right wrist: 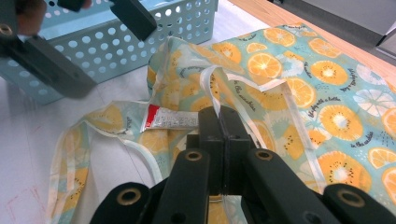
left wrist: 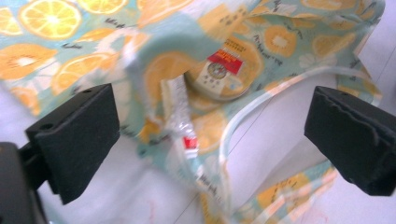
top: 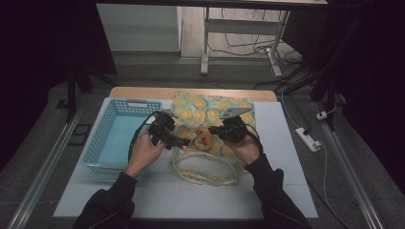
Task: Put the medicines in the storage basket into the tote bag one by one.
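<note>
Tube lies on bag, between open left hand-held gripper jaws.

Bare white table lies open along the lower middle of the high view, while the blue basket blocks the left side and the orange-print bag, with both grippers over it, crowds the centre.

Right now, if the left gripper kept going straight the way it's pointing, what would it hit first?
Probably the crinkled plastic tube lying on the orange-print bag, centred between the open left gripper jaws; the round tin lies just beyond. Depth is unclear.
</note>
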The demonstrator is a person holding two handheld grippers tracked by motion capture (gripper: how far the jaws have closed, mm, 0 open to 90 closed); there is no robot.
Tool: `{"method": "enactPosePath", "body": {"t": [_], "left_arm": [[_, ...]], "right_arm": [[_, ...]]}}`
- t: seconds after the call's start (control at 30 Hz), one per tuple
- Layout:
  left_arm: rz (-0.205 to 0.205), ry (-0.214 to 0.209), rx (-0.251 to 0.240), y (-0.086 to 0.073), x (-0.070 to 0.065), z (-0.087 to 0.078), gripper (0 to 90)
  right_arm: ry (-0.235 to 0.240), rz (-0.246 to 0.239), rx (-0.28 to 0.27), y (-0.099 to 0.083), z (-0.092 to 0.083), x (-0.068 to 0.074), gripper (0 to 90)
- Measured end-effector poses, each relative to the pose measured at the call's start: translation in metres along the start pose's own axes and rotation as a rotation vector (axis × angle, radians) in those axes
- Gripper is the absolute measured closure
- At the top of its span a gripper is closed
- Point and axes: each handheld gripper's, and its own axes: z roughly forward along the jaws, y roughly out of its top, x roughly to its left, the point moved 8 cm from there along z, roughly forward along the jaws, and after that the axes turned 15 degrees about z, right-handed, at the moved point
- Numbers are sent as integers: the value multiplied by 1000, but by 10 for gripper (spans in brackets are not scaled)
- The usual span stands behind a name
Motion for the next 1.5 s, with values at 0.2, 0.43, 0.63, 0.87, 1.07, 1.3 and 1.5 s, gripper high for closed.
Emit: {"method": "enactPosePath", "body": {"t": [0.2,0.43,0.63,0.87,1.07,1.3,1.5], "left_arm": [[-7,14,-20,-10,13,-17,8],[-42,52,-43,-24,34,-37,17],[-74,83,-59,-36,54,-47,18],[-105,162,-45,-48,82,-53,10],[-134,214,4,-55,104,-49,7],[-168,247,84,-65,124,-33,0],[-185,243,138,-70,133,-20,17]], "right_arm": [[-1,0,0,0,0,-1,898],[-5,6,-9,2,-1,-3,899],[-6,11,-12,3,-2,-4,899],[-4,11,-14,3,-3,-4,898],[-3,9,-13,3,-2,-4,899],[-3,10,-11,3,-2,-5,898],[-2,7,-11,3,-2,-4,898]]}}
